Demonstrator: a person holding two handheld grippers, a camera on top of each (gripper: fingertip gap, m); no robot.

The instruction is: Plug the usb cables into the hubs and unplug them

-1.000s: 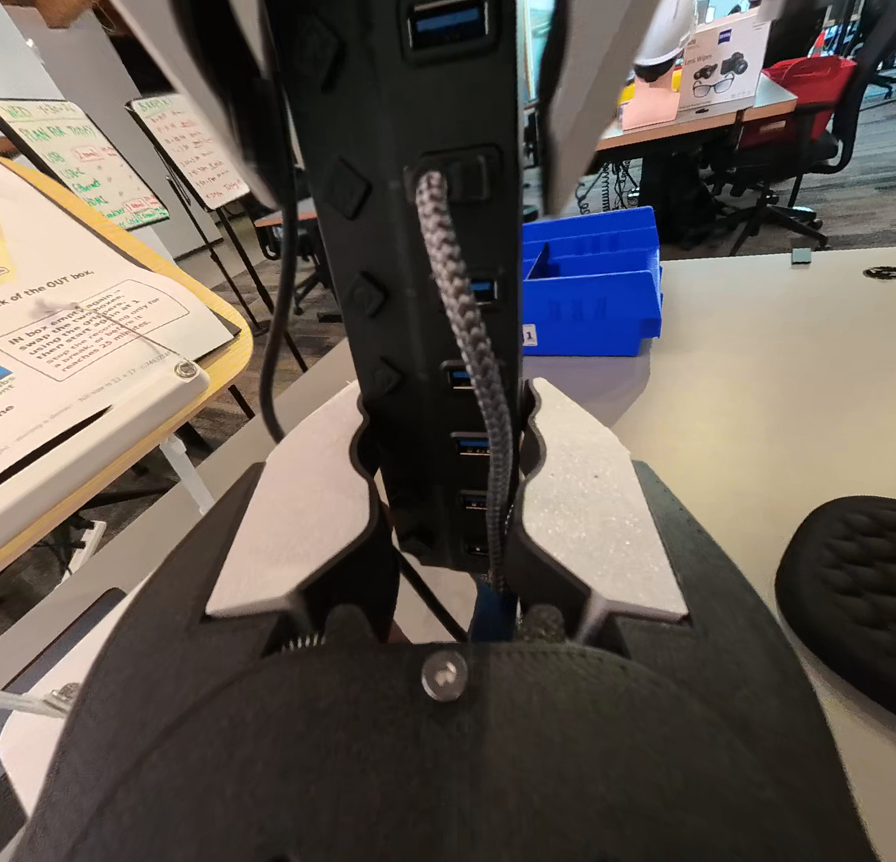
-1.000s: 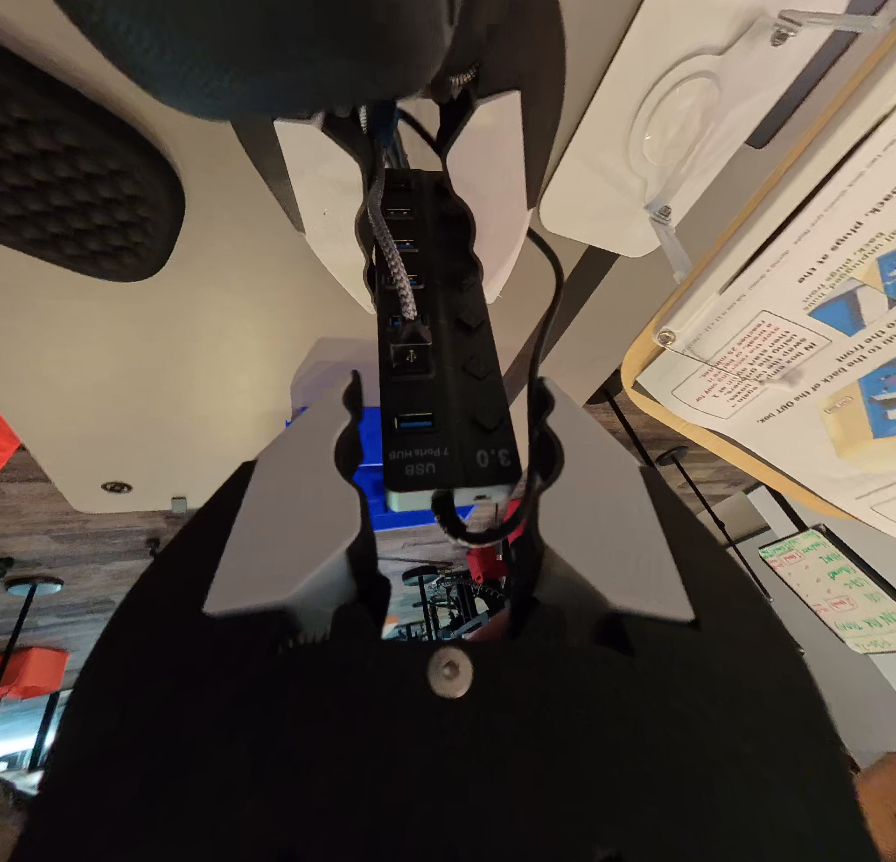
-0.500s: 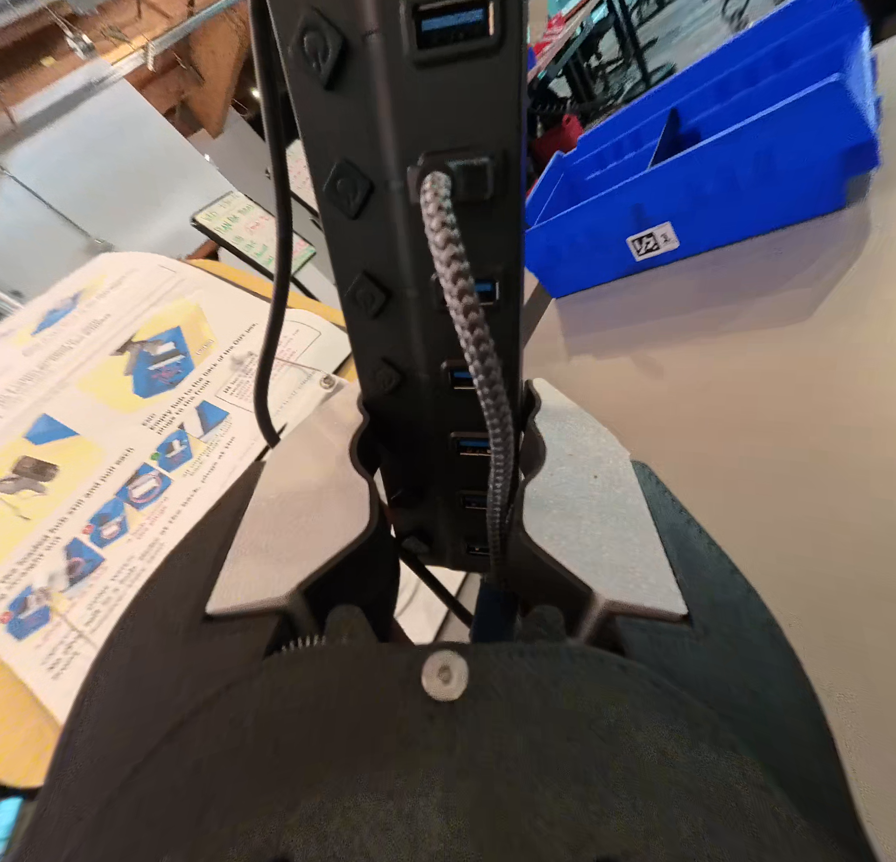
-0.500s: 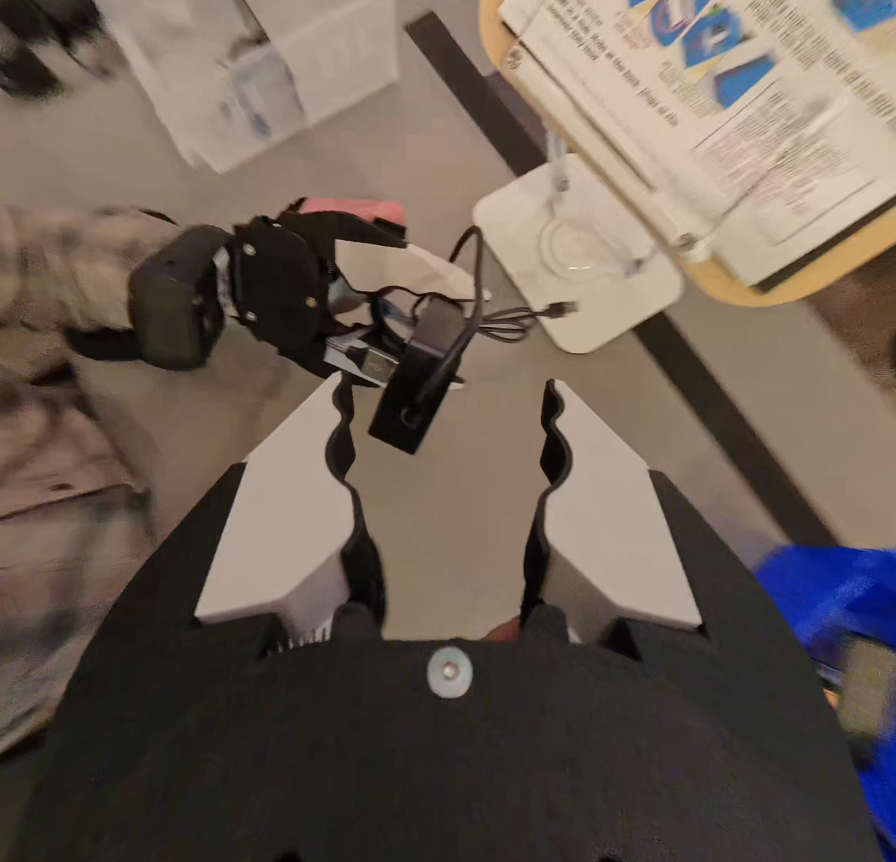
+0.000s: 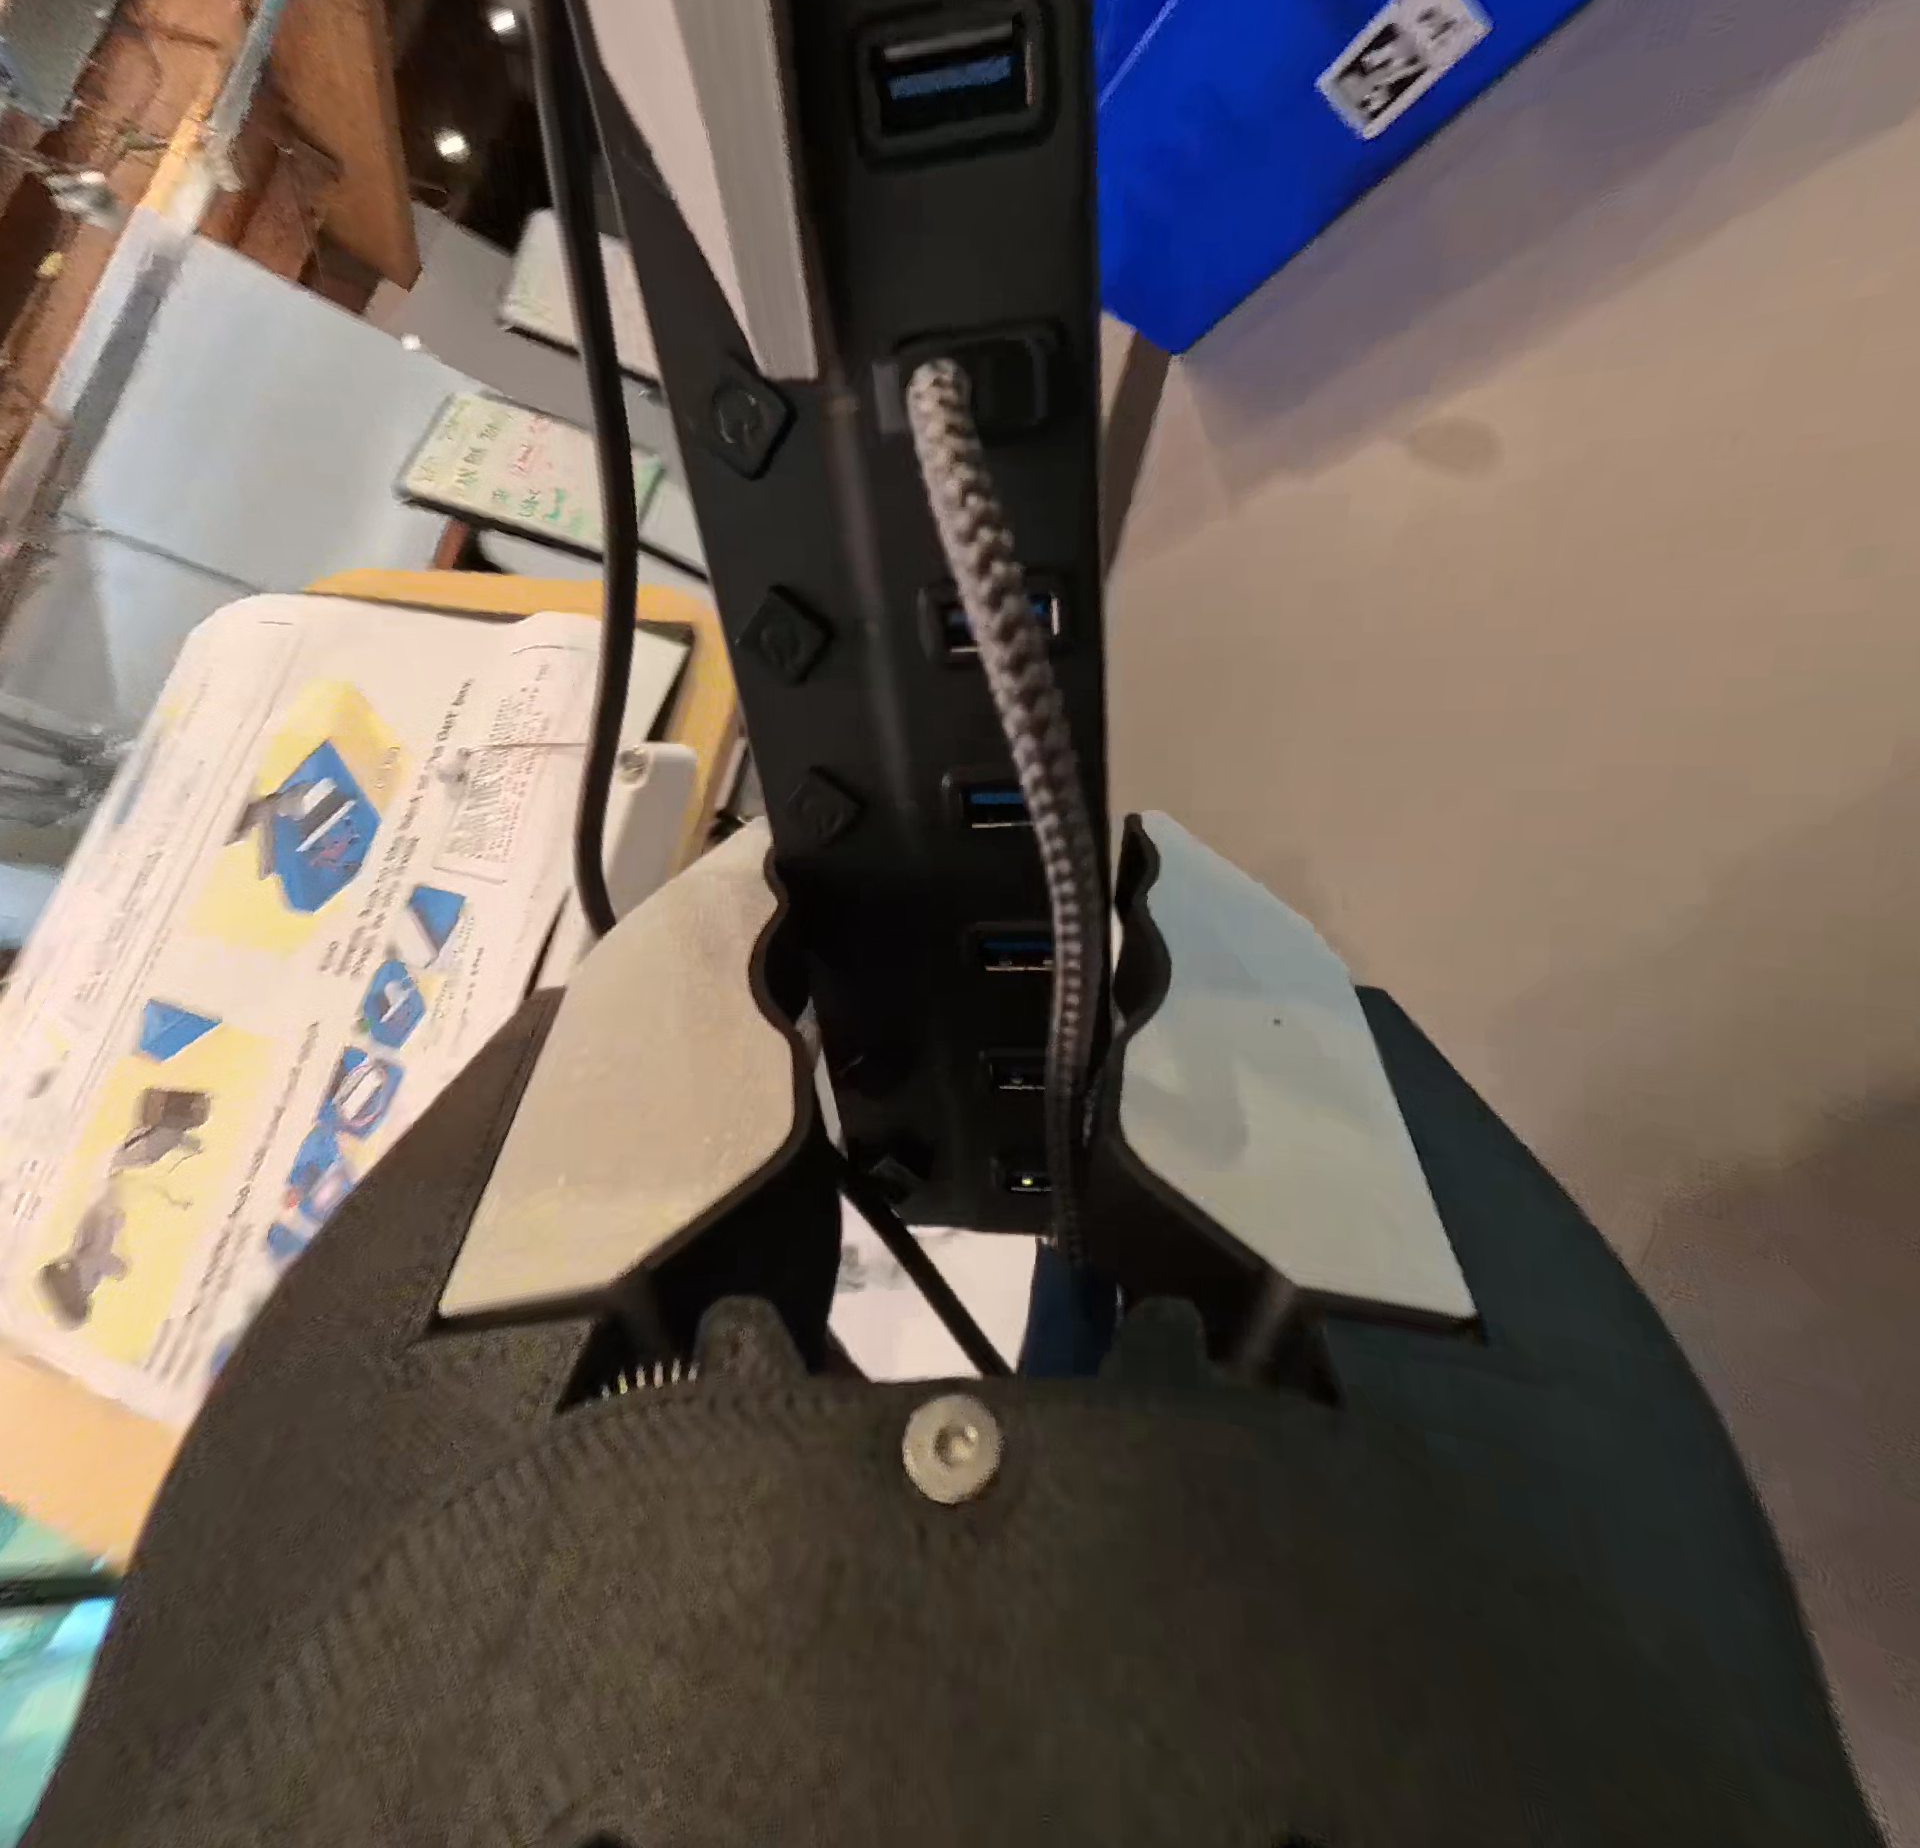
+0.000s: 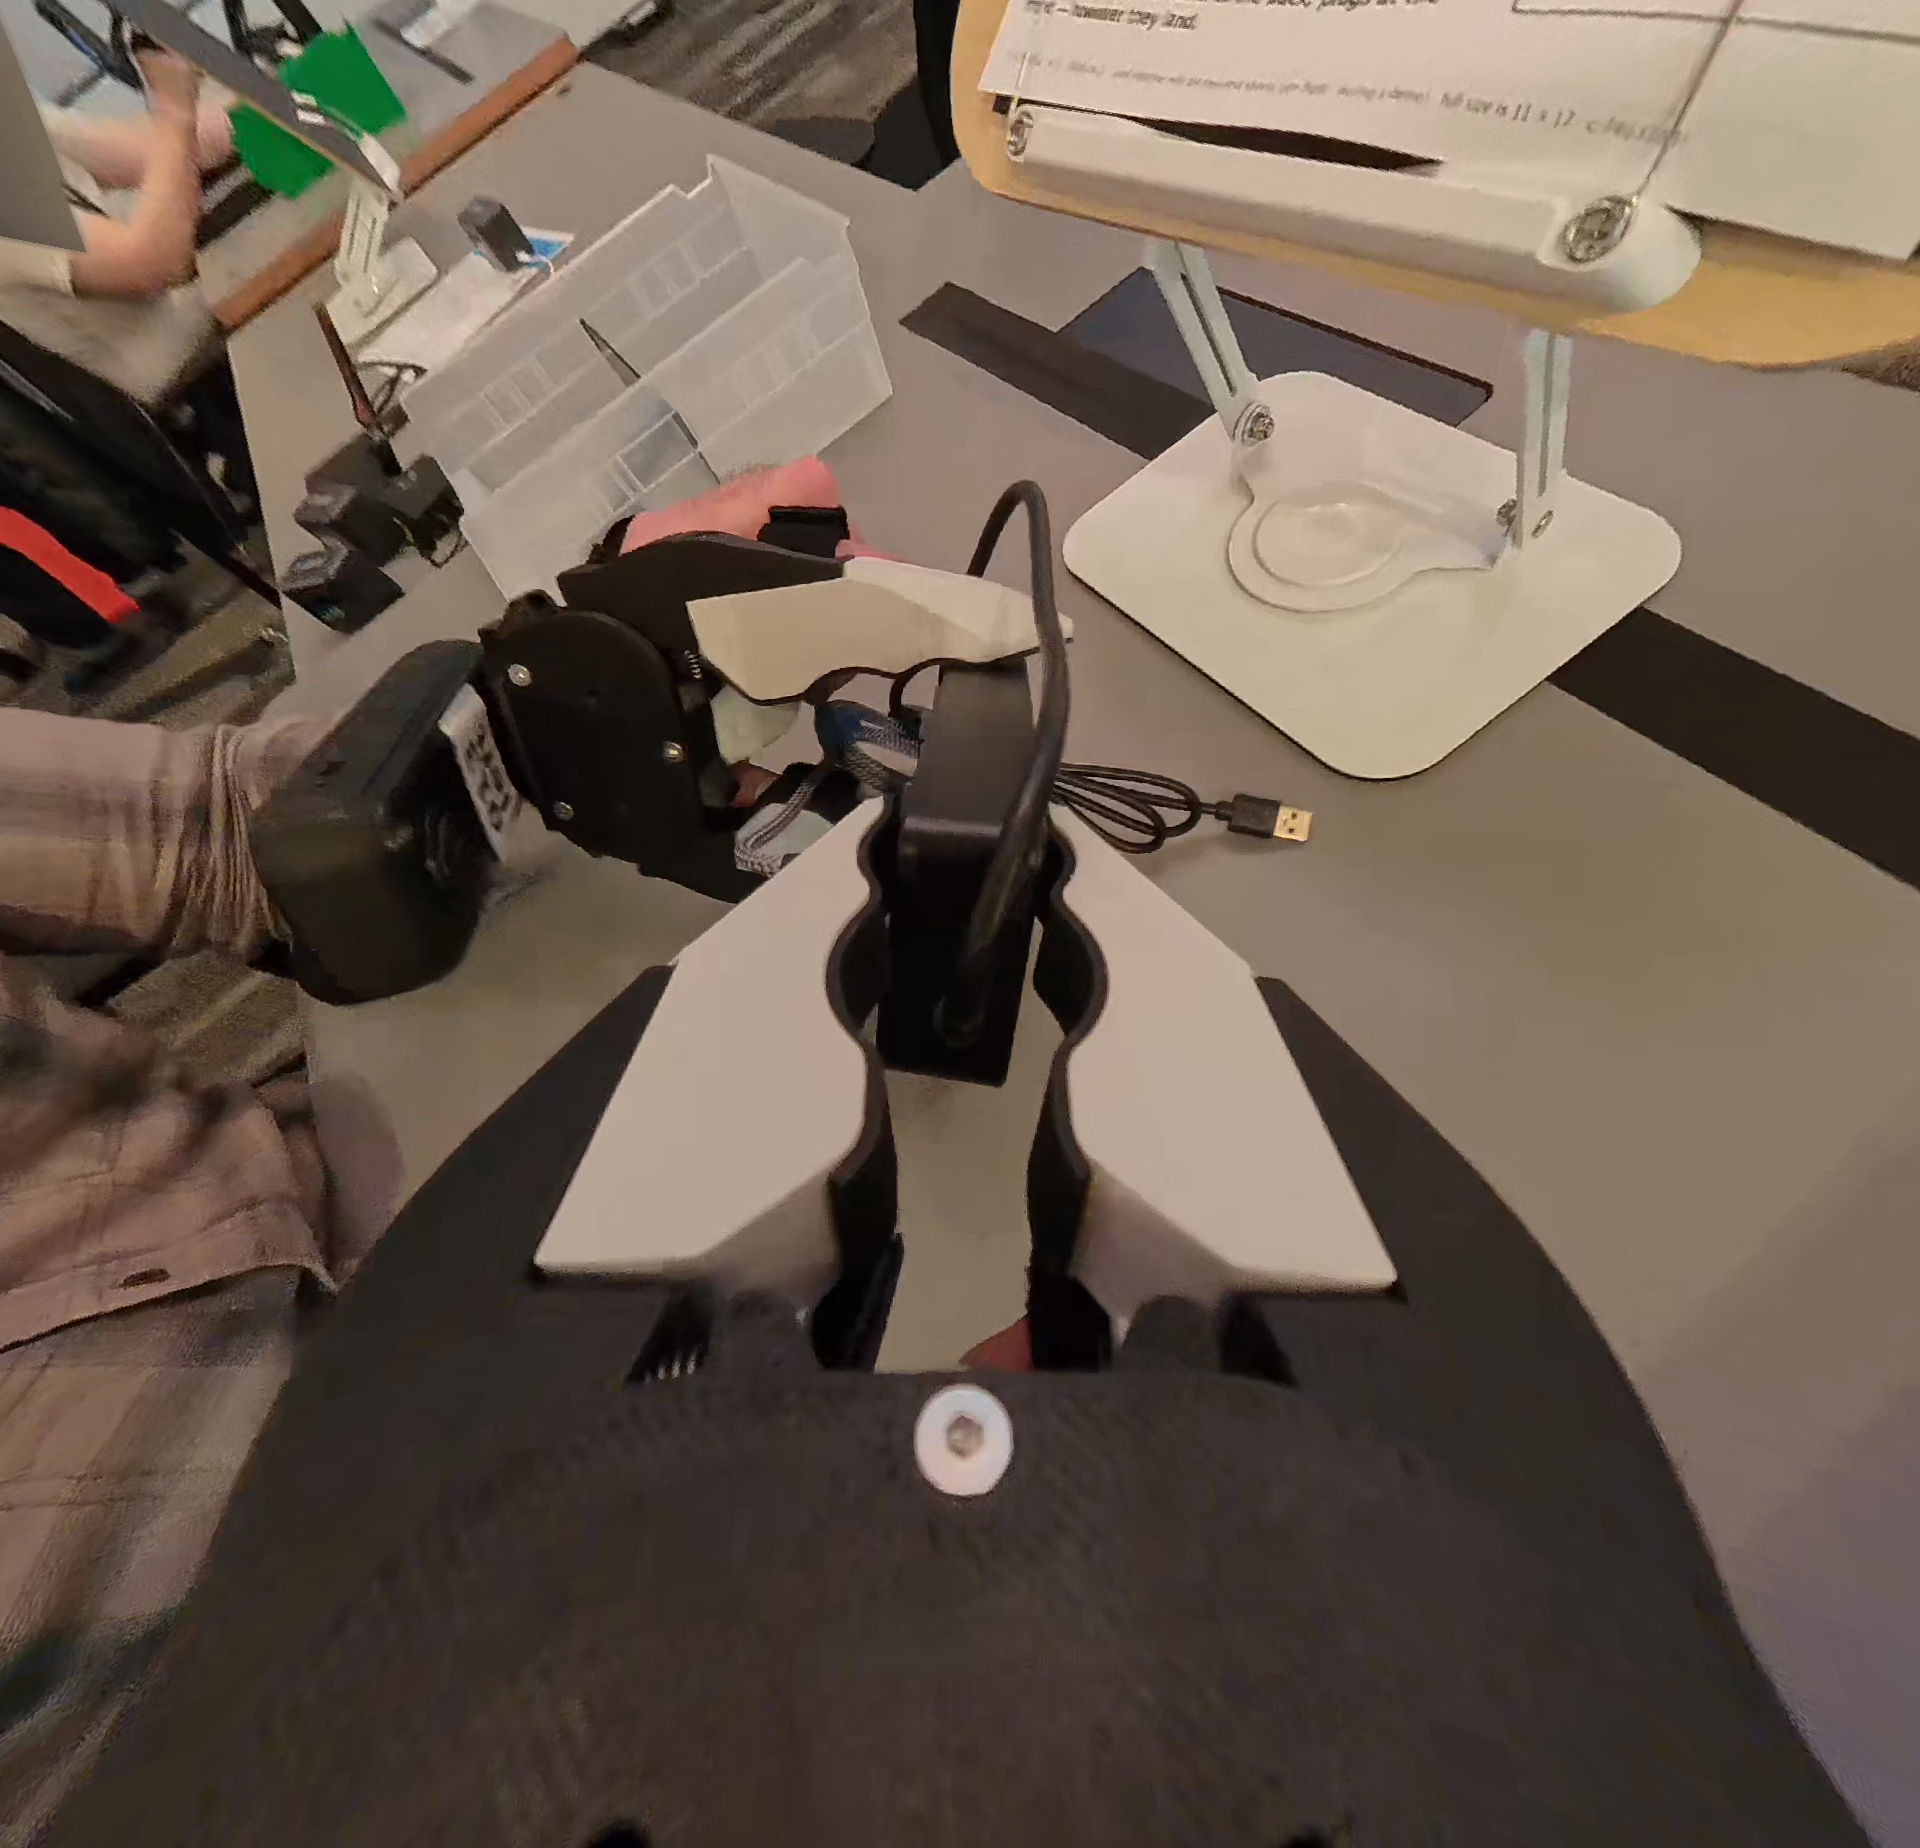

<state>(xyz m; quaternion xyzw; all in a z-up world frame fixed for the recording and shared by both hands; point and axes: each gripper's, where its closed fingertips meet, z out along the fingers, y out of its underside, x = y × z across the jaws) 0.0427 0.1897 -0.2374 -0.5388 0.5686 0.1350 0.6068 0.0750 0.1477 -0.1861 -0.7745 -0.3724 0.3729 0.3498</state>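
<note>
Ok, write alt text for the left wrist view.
The left gripper clamps a black USB hub that stands straight ahead, a braided grey cable plugged into its second port from the far end. A blue bin sits behind on the beige table.

We are seeing printed text and coloured pictures on the instruction sheet [image 5: 260, 915] clipped to its stand [image 6: 1351, 593]. We are leaving the wording unquoted. A white sticker [image 5: 1403, 42] with a black code is sitting on the blue bin [image 5: 1226, 188]. Another coded label [image 6: 483, 770] is showing on the left gripper [image 6: 935, 645]. Power symbols are marking the hub [image 5: 883, 572] buttons [image 5: 750, 416]. A whiteboard [image 5: 520, 468] is carrying blurred handwriting.
</note>
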